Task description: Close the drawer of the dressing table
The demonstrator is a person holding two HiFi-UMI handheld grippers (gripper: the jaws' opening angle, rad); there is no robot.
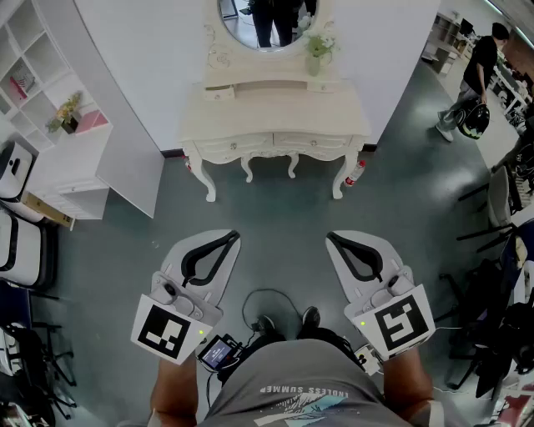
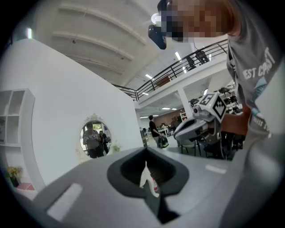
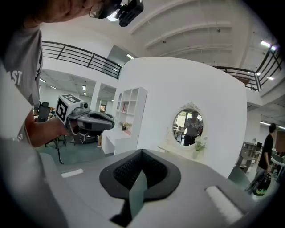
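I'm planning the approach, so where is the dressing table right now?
In the head view the dressing table stands at top centre against the white wall, below the oval mirror, with the white shelf unit off to its left.

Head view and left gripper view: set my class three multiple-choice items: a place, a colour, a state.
1. The curved-legged dressing table is: A black; B cream; C red.
2. Where is the red-and-white bottle? A on the floor by a table leg; B on the tabletop; C on a shelf.
3. The grey left gripper is: A open wide; B shut on a knob; C shut, empty.
1 B, pale cream throughout; 2 A, it stands on the floor; 3 C, its jaws meet on nothing.
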